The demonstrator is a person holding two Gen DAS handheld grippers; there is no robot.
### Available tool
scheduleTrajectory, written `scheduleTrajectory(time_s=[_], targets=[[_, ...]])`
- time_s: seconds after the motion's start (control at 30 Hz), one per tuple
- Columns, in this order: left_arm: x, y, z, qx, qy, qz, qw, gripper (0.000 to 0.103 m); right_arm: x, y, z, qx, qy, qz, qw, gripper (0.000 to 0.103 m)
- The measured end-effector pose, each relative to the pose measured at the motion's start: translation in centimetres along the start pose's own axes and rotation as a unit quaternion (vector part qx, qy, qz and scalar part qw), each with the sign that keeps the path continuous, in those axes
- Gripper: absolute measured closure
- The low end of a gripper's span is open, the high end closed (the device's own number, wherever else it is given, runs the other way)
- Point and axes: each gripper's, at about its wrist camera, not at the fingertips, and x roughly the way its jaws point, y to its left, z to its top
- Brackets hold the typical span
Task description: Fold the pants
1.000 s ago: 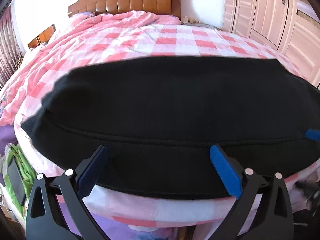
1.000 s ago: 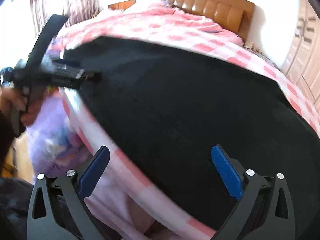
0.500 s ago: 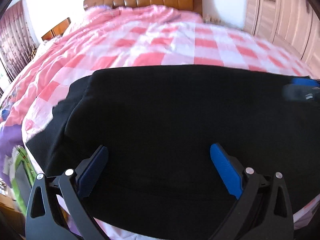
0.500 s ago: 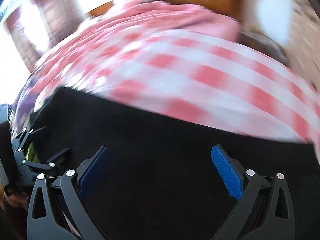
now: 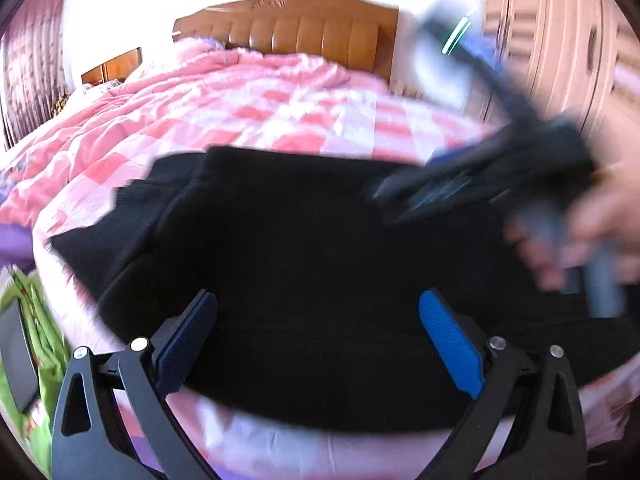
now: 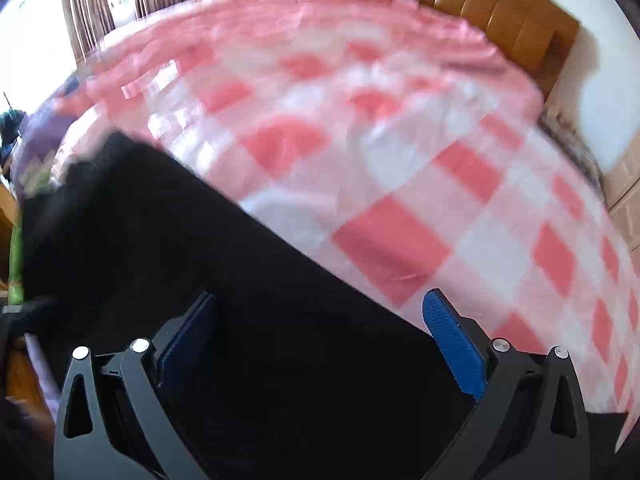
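Black pants [image 5: 304,240] lie spread across the near edge of the bed [image 5: 248,96], on its pink checked quilt [image 6: 400,168]. Left tongs [image 5: 316,332] hover over them, blue pads wide apart, gripping nothing. Right tongs [image 6: 320,332] gape likewise above the cloth; in the left view they cross blurred, in a hand [image 5: 600,216]. Behind stand a wooden headboard [image 5: 304,28] and wardrobe [image 5: 560,40]; something green [image 5: 36,340] sits beside the bed, too blurred to name.

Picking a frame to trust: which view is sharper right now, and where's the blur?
Left wrist view: black pants fairly sharp; right tool and hand smeared; window glare at top. Right wrist view: checked quilt motion-blurred throughout.
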Motion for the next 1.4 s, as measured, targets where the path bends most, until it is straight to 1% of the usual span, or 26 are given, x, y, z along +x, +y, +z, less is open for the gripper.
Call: scheduleTrajectory(time_s=[0.07, 0.1, 0.13, 0.17, 0.2, 0.23, 0.3, 0.37, 0.43, 0.47, 0.5, 0.57, 0.6, 0.67, 0.77, 0.8, 0.87, 0.97, 1.07, 1.13, 1.17, 1.23, 1.27, 1.33, 1.37, 1.4], targets=[[-2.9, 2.2, -0.5, -0.035, -0.023, -0.029, 0.9987, 0.002, 0.3, -0.7, 0.1, 0.02, 0.001, 0.013, 1.0, 0.005], [-3.6, 3.1, -0.7, -0.05, -0.026, -0.035, 0.9978, 0.002, 0.0, -0.6, 0.1, 0.021, -0.001, 0.002, 1.0, 0.005], [-4.6, 5.2, -1.0, -0.081, -0.023, -0.035, 0.9959, 0.002, -0.7, -0.2, 0.0, 0.017, -0.01, -0.025, 0.999, 0.005], [-5.1, 6.7, -1.3, -0.105, -0.018, -0.032, 0.9938, 0.002, -1.9, 0.6, -0.1, 0.009, -0.03, -0.032, 0.999, 0.005], [-5.7, 9.2, -1.7, -0.147, -0.01, -0.024, 0.9888, 0.002, -3.1, 1.6, -0.4, -0.003, -0.051, -0.016, 0.999, 0.005], [-5.9, 10.7, -2.0, -0.172, -0.005, -0.018, 0.9849, 0.002, -4.7, 3.4, -1.2, -0.026, -0.072, 0.013, 0.997, 0.005], [-6.3, 14.0, -2.6, -0.229, 0.005, 0.012, 0.9733, 0.002, -6.0, 7.1, -2.5, -0.079, -0.076, 0.037, 0.993, 0.005], [-6.0, 15.2, -2.6, -0.24, 0.02, 0.037, 0.9698, 0.002, -6.4, 10.8, -3.9, -0.138, -0.075, 0.056, 0.986, 0.005], [-4.8, 14.8, -2.0, -0.224, 0.051, 0.057, 0.9715, 0.002, -6.4, 14.2, -5.4, -0.194, -0.068, 0.063, 0.977, 0.005], [-4.4, 14.2, -1.7, -0.218, 0.053, 0.05, 0.9732, 0.002, -6.3, 15.2, -5.9, -0.211, -0.066, 0.057, 0.974, 0.005], [-3.9, 13.5, -1.2, -0.216, 0.052, 0.024, 0.9747, 0.002, -6.1, 16.0, -6.4, -0.224, -0.063, 0.049, 0.971, 0.005], [-3.3, 13.0, -0.6, -0.227, 0.053, -0.02, 0.9723, 0.002, -5.2, 16.6, -6.9, -0.236, -0.053, 0.016, 0.97, 0.005], [-3.0, 12.9, -0.3, -0.236, 0.049, -0.04, 0.9697, 0.002, -4.8, 16.5, -7.1, -0.239, -0.05, 0.001, 0.97, 0.009], [-2.4, 13.0, 0.3, -0.262, 0.043, -0.08, 0.9607, 0.002, -4.5, 15.9, -7.3, -0.237, -0.048, -0.001, 0.97, 0.01], [-0.7, 13.3, 0.9, -0.3, 0.058, -0.135, 0.9426, 0.002, -4.3, 15.2, -7.5, -0.229, -0.054, 0.007, 0.972, 0.011], [0.0, 13.3, 1.1, -0.31, 0.068, -0.146, 0.937, 0.002, -4.2, 15.3, -7.5, -0.227, -0.054, 0.009, 0.972, 0.013], [0.6, 13.3, 1.2, -0.321, 0.081, -0.153, 0.9312, 0.002, -3.9, 15.0, -7.2, -0.212, -0.05, 0.023, 0.976, 0.015], [1.5, 13.8, 1.0, -0.349, 0.093, -0.161, 0.9186, 0.002, -3.8, 13.7, -7.0, -0.169, -0.05, 0.054, 0.983, 0.016], [1.9, 14.2, 1.0, -0.364, 0.09, -0.168, 0.9117, 0.002, -3.9, 13.0, -7.0, -0.149, -0.06, 0.07, 0.985, 0.022], [2.3, 14.4, 1.2, -0.373, 0.084, -0.171, 0.9081, 0.004, -4.1, 13.1, -6.9, -0.152, -0.064, 0.073, 0.984, 0.032], [2.4, 14.4, 1.5, -0.375, 0.081, -0.169, 0.908, 0.013, -4.1, 13.3, -6.8, -0.156, -0.066, 0.072, 0.983, 0.034], [2.5, 14.3, 2.0, -0.378, 0.082, -0.164, 0.9073, 0.023, -4.3, 13.9, -6.8, -0.171, -0.073, 0.068, 0.98, 0.049], [2.5, 14.2, 2.2, -0.378, 0.079, -0.162, 0.9079, 0.023, -4.4, 14.2, -6.9, -0.179, -0.075, 0.063, 0.979, 0.052], [2.5, 14.1, 2.4, -0.376, 0.078, -0.158, 0.9097, 0.022, -4.5, 14.6, -6.9, -0.185, -0.08, 0.057, 0.978, 0.067], [2.6, 14.1, 2.3, -0.377, 0.081, -0.154, 0.9095, 0.019, -4.7, 14.6, -6.9, -0.178, -0.084, 0.061, 0.979, 0.069], [2.6, 14.2, 2.1, -0.381, 0.084, -0.156, 0.9076, 0.017, -5.0, 14.5, -6.9, -0.17, -0.088, 0.065, 0.979, 0.073]])
